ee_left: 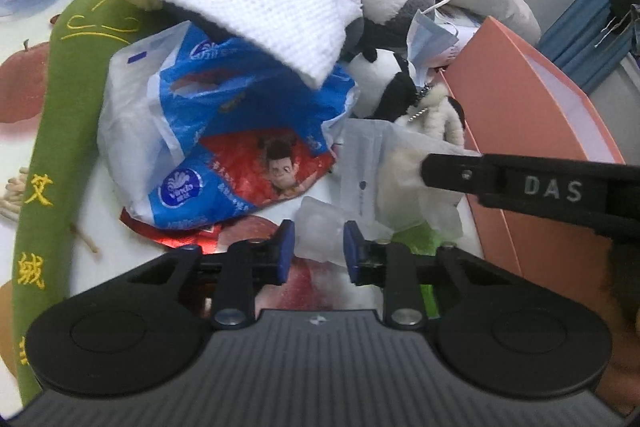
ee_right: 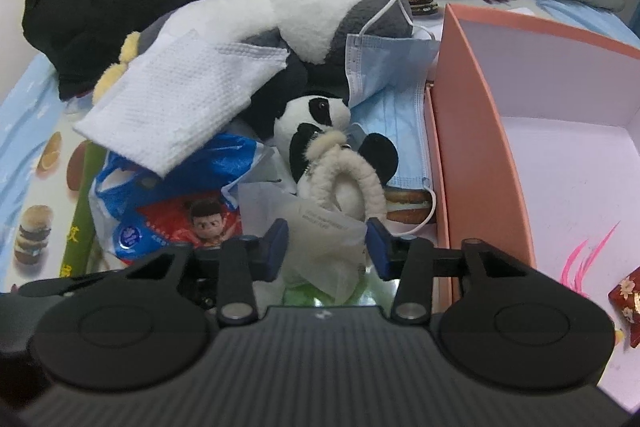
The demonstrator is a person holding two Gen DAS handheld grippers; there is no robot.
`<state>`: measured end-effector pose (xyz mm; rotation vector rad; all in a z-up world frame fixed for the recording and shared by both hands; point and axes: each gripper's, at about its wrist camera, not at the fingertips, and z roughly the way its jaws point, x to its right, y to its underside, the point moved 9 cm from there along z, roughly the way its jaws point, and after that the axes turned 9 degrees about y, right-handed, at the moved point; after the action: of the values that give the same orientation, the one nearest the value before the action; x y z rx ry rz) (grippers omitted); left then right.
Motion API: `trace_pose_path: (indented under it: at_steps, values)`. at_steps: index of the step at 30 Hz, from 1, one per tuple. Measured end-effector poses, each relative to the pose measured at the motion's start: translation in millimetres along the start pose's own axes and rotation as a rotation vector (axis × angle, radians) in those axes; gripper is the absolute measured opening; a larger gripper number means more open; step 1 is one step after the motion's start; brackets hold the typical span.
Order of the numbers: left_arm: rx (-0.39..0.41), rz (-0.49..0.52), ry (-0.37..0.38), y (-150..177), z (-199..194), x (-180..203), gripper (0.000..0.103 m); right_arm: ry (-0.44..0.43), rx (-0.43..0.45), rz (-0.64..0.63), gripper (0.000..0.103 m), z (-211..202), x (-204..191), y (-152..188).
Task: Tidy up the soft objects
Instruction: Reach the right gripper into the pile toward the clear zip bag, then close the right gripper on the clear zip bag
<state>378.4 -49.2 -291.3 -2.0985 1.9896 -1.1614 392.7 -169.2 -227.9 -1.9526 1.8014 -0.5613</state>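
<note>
The right gripper (ee_right: 327, 247) stands released, its fingers either side of a translucent packet (ee_right: 324, 247) just beside the salmon box (ee_right: 476, 147). The left gripper (ee_left: 319, 253) is also released, with crumpled clear plastic (ee_left: 320, 235) between its fingers. Beyond lie a panda plush (ee_right: 316, 123), blue face masks (ee_right: 400, 107), a white cloth (ee_right: 176, 99) and a grey-white plush (ee_right: 320, 15).

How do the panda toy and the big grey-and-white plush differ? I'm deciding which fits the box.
The panda toy is black and white and small; the grey-and-white plush is much larger, with yellow tips. The panda toy lies lower in the pile beside the pink box; the plush lies on top, partly under a white cloth. Both are soft toys.
</note>
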Motion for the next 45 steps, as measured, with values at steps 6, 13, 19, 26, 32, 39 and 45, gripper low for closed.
trace_pose_path:
  at_steps: [6,13,19,26,32,39,45]
  values:
    - [0.026,-0.034,-0.005,2.7,-11.7,-2.4,0.021,-0.013,0.007,0.006,0.024,-15.6,-2.8,7.1]
    - [0.055,-0.052,-0.038,16.2,-41.7,-3.6,0.021,-0.034,0.014,0.007,0.02,-42.8,-7.5,25.3]
    - [0.059,-0.1,-0.063,40.0,-75.5,-13.2,0.021,-0.047,0.013,0.044,0.02,-65.8,-8.8,46.1]
    - [0.078,-0.133,-0.121,75.4,-103.8,-22.2,0.021,-0.111,-0.071,0.168,0.02,-77.4,-16.5,92.4]
    - [0.106,-0.167,-0.127,96.6,-112.8,-23.8,0.021,-0.119,-0.062,0.272,0.022,-79.6,-18.4,123.4]
    - [0.152,-0.159,-0.131,106.5,-120.0,-14.9,0.021,-0.126,-0.045,0.358,0.038,-83.2,-3.1,142.3]
    - [0.174,-0.109,-0.138,112.7,-124.4,-4.8,0.021,-0.095,0.05,0.272,0.049,-100.9,6.1,135.9]
